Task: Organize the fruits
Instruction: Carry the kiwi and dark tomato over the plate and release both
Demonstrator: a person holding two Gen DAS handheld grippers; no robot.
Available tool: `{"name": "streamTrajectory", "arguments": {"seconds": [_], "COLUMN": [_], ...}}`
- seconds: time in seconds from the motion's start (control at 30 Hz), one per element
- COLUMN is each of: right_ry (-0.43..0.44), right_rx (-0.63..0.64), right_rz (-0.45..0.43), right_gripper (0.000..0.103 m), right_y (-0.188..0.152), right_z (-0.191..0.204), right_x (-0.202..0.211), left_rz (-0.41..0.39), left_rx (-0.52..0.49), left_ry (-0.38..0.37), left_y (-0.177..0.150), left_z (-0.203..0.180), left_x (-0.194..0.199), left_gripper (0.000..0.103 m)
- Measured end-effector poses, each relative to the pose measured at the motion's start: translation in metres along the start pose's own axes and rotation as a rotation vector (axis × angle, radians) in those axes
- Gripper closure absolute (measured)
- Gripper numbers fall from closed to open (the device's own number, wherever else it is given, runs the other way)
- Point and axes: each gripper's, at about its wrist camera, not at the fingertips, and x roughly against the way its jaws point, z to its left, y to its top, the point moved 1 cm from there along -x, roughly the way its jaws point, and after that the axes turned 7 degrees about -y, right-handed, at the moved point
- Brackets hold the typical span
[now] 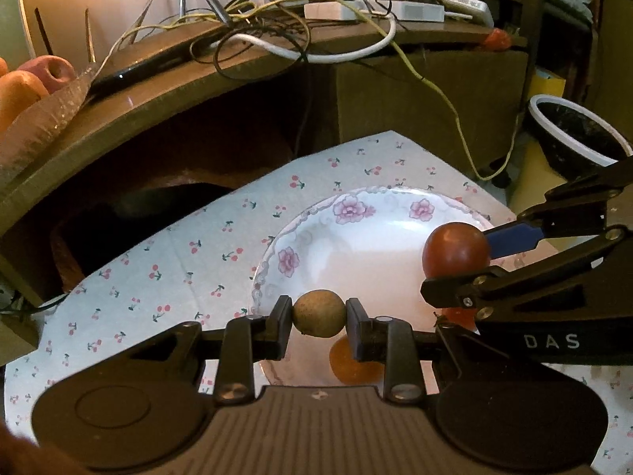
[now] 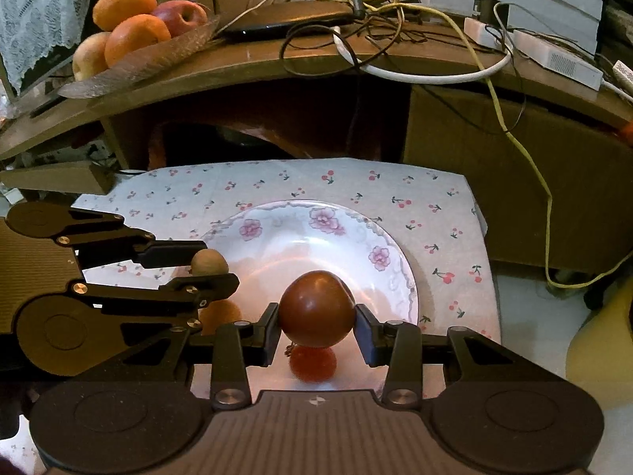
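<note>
Nearest the lens in our left wrist view, the left gripper pinches a small round tan-brown fruit between its two black fingers, holding it above the 7 o'clock rim of the white porcelain plate with pink flowers. Below this fruit, at 6 o'clock on the plate, we see a small orange fruit lying partly hidden. At 3 o'clock, the right gripper clamps a glossy dark red, tomato-like round fruit over the plate.

Our right wrist view confirms this: the right gripper presses both fingers against the dark red fruit, with a smaller red fruit resting on the plate directly beneath. The left gripper enters at 9 o'clock, closed on the tan fruit.

The plate sits on a white cherry-print cloth. At 11 o'clock, a glass dish on the brown wooden shelf holds oranges and a red apple, beside tangled cables.
</note>
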Motion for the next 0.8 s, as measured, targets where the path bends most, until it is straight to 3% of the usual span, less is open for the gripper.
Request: {"name": "streamTrajectory", "arguments": {"seconds": [0.8], "right_ry": [-0.014], "right_rx": [-0.013], "right_rz": [-0.012], "right_gripper": [0.057], "right_y": [0.0023], "right_z": [-0.0021], "right_x": [-0.0094], "left_rz": [-0.009], "left_rx": [0.028], "left_ry": [0.007], "left_y": [0.0043], "left_z": [0.0044], "left_x": [0.0028], "left_gripper": [0.067]}}
